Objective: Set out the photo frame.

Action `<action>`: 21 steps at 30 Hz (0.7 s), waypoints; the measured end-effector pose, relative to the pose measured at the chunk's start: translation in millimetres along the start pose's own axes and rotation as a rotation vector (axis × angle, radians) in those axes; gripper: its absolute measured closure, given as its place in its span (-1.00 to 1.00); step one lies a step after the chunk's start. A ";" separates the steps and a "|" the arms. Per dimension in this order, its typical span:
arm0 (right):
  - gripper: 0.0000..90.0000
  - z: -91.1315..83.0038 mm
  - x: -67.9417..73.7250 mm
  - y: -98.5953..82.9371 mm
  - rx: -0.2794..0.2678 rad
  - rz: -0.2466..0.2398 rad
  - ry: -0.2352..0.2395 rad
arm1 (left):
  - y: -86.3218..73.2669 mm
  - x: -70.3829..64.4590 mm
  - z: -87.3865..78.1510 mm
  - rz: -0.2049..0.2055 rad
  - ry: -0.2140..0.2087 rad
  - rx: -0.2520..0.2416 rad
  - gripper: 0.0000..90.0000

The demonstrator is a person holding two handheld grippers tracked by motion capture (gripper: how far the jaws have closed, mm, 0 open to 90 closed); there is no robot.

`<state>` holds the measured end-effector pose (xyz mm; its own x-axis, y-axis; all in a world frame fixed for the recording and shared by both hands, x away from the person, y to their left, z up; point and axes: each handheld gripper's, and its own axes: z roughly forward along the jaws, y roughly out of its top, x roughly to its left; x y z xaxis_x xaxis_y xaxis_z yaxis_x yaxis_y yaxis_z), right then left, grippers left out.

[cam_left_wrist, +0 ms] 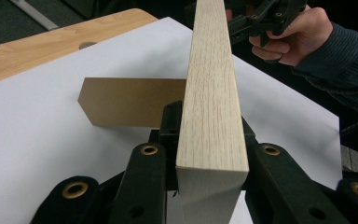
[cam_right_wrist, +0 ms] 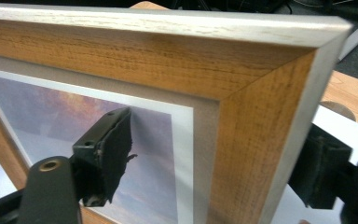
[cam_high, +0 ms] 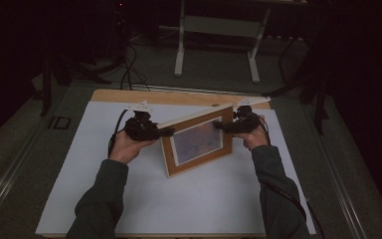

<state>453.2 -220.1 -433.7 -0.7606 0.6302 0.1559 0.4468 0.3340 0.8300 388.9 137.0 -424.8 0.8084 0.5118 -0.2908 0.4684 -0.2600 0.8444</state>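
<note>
High view puts the left gripper (cam_high: 165,131) at the left edge of a wooden picture frame (cam_high: 198,141), which stands tilted near the middle of the white sheet (cam_high: 79,189) covering the table (cam_high: 129,96); the right gripper (cam_high: 220,125) meets the frame's upper right edge. Both hands hold the frame between them, its lower corner close to or on the sheet; contact there cannot be told.

Left gripper view looks along the frame's pale side edge (cam_left_wrist: 213,93): the 2 jaws press against its 2 faces, pinching the corner. A brown cardboard easel stand (cam_left_wrist: 130,101) shows behind, folded out from the back, and the other hand (cam_left_wrist: 298,32) with its gripper grips the far end.

Right gripper view shows the glazed front (cam_right_wrist: 140,140) with a print behind it. 1 jaw pad (cam_right_wrist: 114,149) rests on the glass, the other sits behind the side rail, so the jaws straddle the frame's right rail; a firm pinch looks likely but full contact at the back is hidden.

The frame seems stiff and moderately light, yet fragile: glass can crack and is slippery under a pad. Wooden rails are the safer place to take hold, near the corners, with gentle pressure. The easel stand looks thin and bendable, so it should not bear load.
</note>
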 end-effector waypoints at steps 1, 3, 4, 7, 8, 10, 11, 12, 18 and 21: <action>-0.41 -0.9 -0.8 -0.7 -0.005 0.000 0.004 | -0.1 0.4 0.0 0.000 -0.002 -0.001 0.67; -0.35 -3.3 -2.3 -2.4 -0.011 0.007 0.008 | -0.2 1.0 0.1 0.000 -0.005 -0.002 0.66; -0.33 -4.2 -3.0 -3.3 -0.015 0.010 0.011 | -0.3 1.2 0.4 -0.002 -0.004 -0.004 0.66; -0.27 -6.5 -4.1 -5.5 -0.021 0.018 0.016 | -0.4 1.9 0.4 -0.004 -0.002 -0.007 0.64; -0.25 -7.0 -4.2 -6.0 -0.023 0.021 0.016 | -0.5 2.1 0.4 -0.005 -0.001 -0.007 0.64; -0.22 -8.1 -4.1 -7.0 -0.026 0.027 0.017 | -0.6 2.8 0.2 -0.005 0.004 -0.010 0.63; -0.19 -9.1 -4.5 -8.1 -0.028 0.027 0.019 | -0.6 3.0 0.1 -0.006 0.004 -0.010 0.62; -0.17 -9.3 -4.5 -8.4 -0.030 0.029 0.022 | -0.6 3.3 0.0 -0.007 0.005 -0.011 0.62; -0.07 -12.3 -5.7 -11.3 -0.037 0.039 0.033 | -0.9 5.5 -0.8 -0.016 0.010 -0.018 0.58; -0.01 -13.5 -5.9 -12.1 -0.036 0.037 0.040 | -1.2 6.8 -1.5 -0.018 0.015 -0.024 0.56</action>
<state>445.9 -237.3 -437.4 -0.7623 0.6130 0.2075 0.4583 0.2850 0.8419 393.3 142.0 -427.1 0.7947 0.5282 -0.2991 0.4735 -0.2311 0.8499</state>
